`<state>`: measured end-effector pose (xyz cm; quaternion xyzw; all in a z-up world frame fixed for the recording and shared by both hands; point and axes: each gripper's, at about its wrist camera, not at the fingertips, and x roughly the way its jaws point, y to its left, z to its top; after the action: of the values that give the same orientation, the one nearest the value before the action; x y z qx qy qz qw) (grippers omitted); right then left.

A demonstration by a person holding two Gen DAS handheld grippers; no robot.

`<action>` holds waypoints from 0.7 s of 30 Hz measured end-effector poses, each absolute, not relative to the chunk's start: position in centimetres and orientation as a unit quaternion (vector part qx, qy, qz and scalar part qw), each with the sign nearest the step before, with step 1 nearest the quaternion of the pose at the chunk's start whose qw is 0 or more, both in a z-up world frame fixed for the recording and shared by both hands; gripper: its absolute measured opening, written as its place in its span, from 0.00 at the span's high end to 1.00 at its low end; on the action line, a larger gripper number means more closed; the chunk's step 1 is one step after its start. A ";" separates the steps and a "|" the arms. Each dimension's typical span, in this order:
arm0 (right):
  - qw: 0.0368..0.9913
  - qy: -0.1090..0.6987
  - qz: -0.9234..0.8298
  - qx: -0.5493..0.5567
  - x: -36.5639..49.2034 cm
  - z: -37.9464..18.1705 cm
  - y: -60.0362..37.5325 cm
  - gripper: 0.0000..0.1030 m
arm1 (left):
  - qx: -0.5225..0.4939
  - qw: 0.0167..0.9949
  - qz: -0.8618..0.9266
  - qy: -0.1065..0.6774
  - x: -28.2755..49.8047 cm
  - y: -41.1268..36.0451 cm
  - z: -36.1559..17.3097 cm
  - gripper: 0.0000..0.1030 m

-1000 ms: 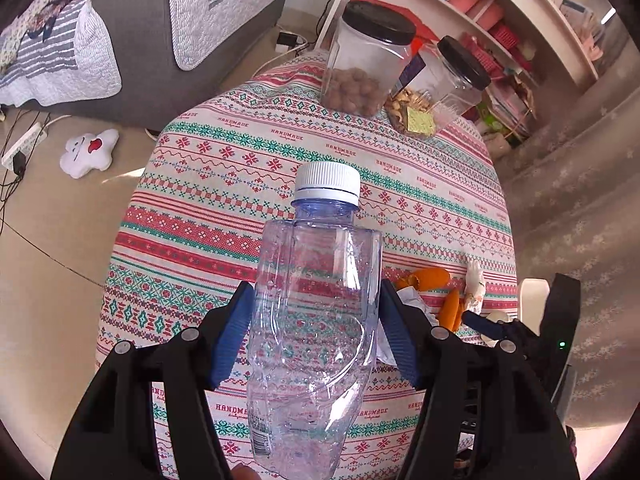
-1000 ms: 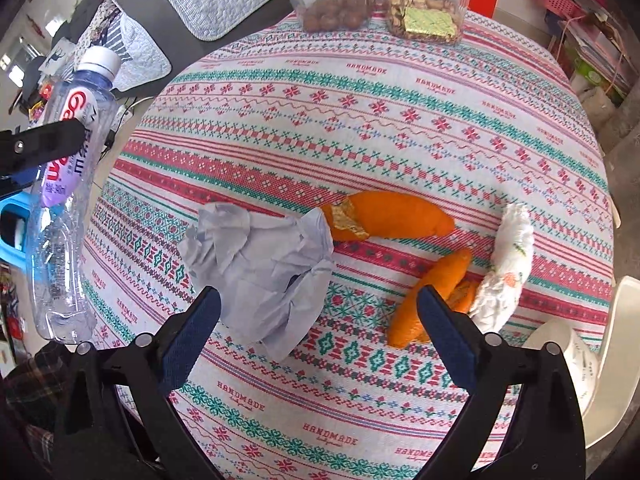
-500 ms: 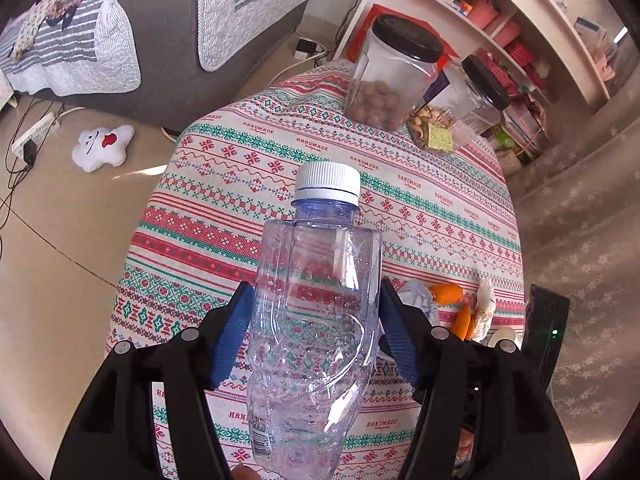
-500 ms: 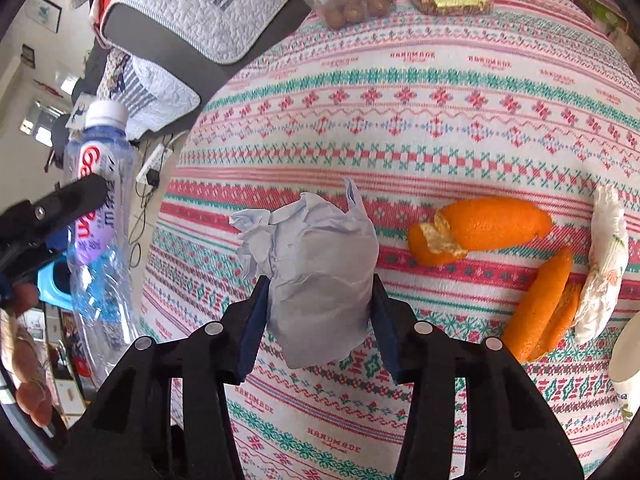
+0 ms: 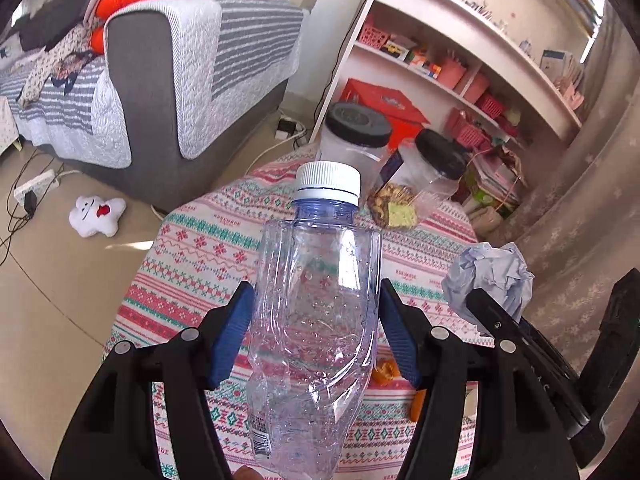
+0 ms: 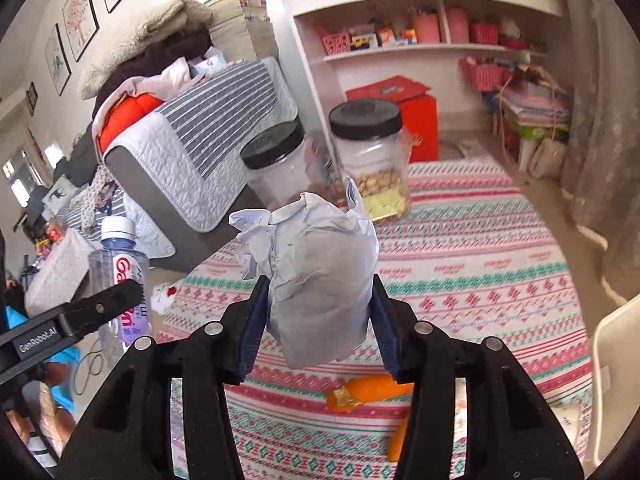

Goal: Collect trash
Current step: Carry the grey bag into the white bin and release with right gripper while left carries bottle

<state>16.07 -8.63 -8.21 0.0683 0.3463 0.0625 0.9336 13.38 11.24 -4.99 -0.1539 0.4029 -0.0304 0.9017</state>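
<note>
A crumpled clear plastic bottle (image 5: pixel 316 320) with a white cap stands upright between the blue pads of my left gripper (image 5: pixel 316 336), which is shut on it. My right gripper (image 6: pixel 318 332) is shut on a crumpled ball of pale paper (image 6: pixel 316 276), lifted above the round table with the patterned cloth (image 6: pixel 480 280). In the left wrist view the paper ball (image 5: pixel 490 276) and the right gripper's fingers (image 5: pixel 504 328) show at the right. The bottle (image 6: pixel 120 276) also appears at the left of the right wrist view. Orange peels (image 6: pixel 372 392) lie on the cloth below the paper.
Two black-lidded clear jars (image 6: pixel 372 156) with snacks stand at the table's far edge. A grey sofa (image 5: pixel 168 80) with striped covers is behind on the left, white shelves (image 5: pixel 460 48) on the right. A white plush toy (image 5: pixel 96 216) and cables lie on the floor.
My right gripper closed on the paper ball and lifted it off the cloth. Both grippers rose and tilted up, so the sofa and shelves came into view. The bottle stayed gripped.
</note>
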 end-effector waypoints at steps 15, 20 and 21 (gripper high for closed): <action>0.957 0.205 -0.203 0.010 10.3 -2.5 -20.8 0.54 | -0.145 0.928 -0.077 0.334 12.6 5.0 -2.8 0.40; 0.922 0.247 -0.296 0.045 9.4 -3.3 -28.5 0.45 | -0.140 0.928 -0.091 0.334 12.4 2.8 -3.0 0.40; 0.911 0.268 -0.308 0.052 9.5 -3.7 -29.9 0.41 | -0.138 0.928 -0.094 0.334 12.3 2.3 -3.0 0.40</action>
<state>9.48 -29.86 -3.70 0.0522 0.2677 -0.3083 0.9114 12.34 2.30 -3.02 -0.1384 0.3341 -0.0944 0.9275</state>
